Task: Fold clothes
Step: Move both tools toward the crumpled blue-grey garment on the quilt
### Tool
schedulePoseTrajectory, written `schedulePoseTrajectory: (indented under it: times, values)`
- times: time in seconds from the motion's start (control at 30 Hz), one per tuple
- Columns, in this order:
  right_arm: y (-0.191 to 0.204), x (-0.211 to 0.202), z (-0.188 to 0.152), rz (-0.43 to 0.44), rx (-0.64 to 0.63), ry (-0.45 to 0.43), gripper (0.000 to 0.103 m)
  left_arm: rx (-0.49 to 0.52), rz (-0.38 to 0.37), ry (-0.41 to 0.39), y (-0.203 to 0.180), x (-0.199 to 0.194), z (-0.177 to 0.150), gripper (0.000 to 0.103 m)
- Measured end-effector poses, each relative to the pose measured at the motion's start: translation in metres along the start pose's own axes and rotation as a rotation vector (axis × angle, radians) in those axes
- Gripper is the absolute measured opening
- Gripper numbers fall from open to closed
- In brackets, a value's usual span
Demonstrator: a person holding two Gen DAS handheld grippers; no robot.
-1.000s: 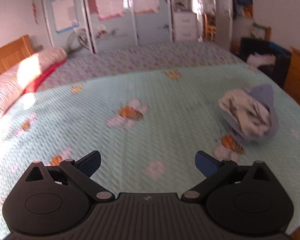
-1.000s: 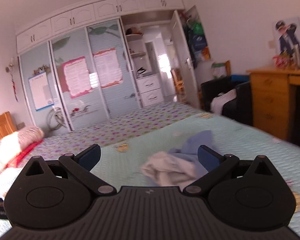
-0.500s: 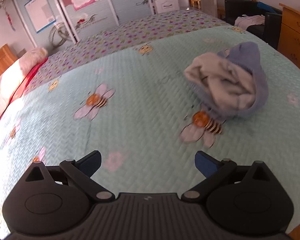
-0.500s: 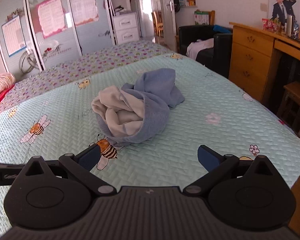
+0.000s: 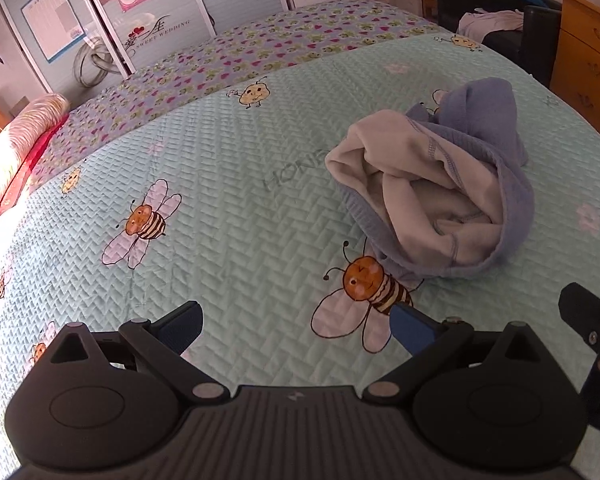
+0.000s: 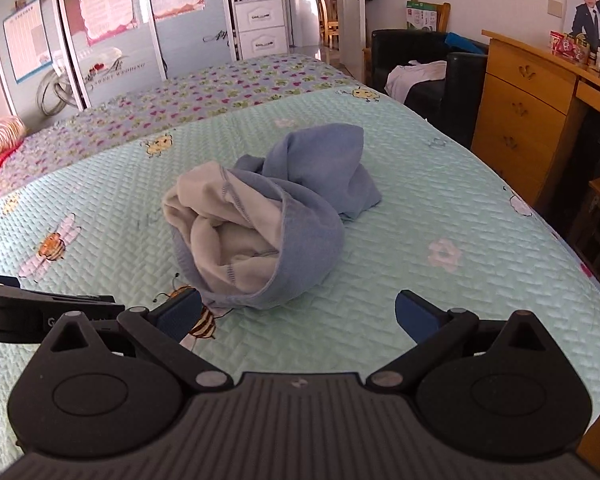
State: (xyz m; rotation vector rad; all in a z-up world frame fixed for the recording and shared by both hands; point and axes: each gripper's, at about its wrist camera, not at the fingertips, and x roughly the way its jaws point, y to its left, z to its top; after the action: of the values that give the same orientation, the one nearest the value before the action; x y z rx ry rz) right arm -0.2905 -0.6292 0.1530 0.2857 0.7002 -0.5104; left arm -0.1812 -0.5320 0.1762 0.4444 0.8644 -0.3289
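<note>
Lying crumpled on a bed, a blue garment with a cream lining is seen in both wrist views. The bed is covered by a pale green quilted bedspread printed with cartoon bees, and the garment is bunched into a rounded heap with its cream inside turned outward at the near end. In the left wrist view, the heap is placed right of centre, just beyond a printed bee whose head is almost touched by the fabric's lower edge.

The left gripper is held above the bedspread with its 2 blue-padded fingers spread wide, and nothing is held between them. The garment is ahead of it and to its right, apart from both fingers.

The right gripper is likewise opened wide and nothing is gripped. In its view the garment is seen straight ahead, in line with the gap between the fingers, with the fabric's near edge just beyond the left fingertip; contact cannot be confirmed. Part of the left gripper's black body is seen at the left edge of this view.

Beyond the bed, a wardrobe with sliding doors is seen, and a wooden dresser and a dark armchair are placed to the right.
</note>
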Motion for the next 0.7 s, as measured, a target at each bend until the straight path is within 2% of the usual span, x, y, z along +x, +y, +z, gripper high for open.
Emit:
schedulePoseTrajectory:
  times: [0.7]
  values:
    - [-0.011, 0.020, 0.010, 0.012, -0.018, -0.006, 0.102, 0.005, 0.001, -0.007, -0.019, 0.011, 0.017, 0.102]
